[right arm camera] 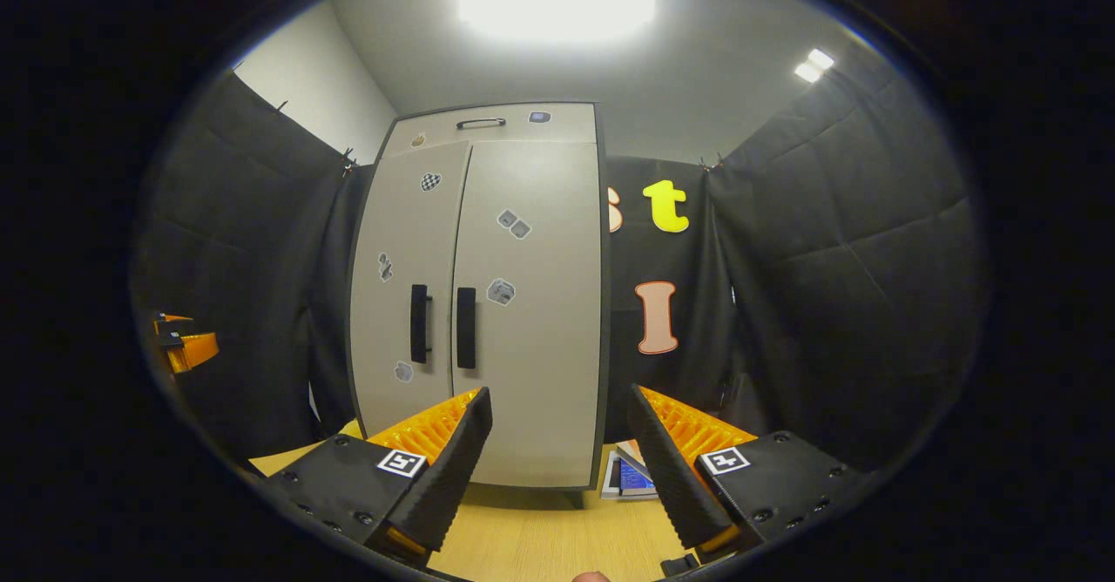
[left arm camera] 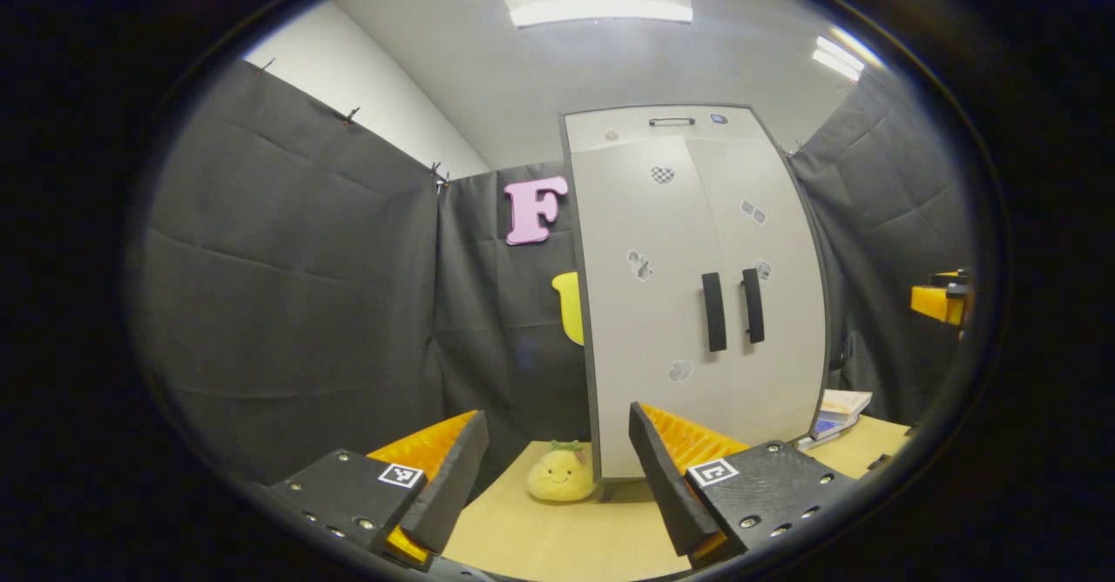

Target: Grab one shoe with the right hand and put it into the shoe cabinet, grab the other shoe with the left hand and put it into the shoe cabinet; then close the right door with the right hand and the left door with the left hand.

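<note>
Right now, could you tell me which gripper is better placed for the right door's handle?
Right, probably: the right gripper is open, and the right door's handle lies nearer its axis than the left gripper's.

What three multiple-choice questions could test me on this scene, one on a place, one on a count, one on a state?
1. Where does the plush toy sit?
A. On top of the cabinet
B. On the table left of the cabinet, in the left gripper view
C. Between the fingers

2. How many black door handles does the cabinet have?
A. One
B. Two
C. Four

3. The cabinet doors are:
A. Both shut
B. Both open
C. One open

Answers: 1 B, it rests by the cabinet's foot. 2 B, two bars flank the seam. 3 A, the doors meet flush.
</note>
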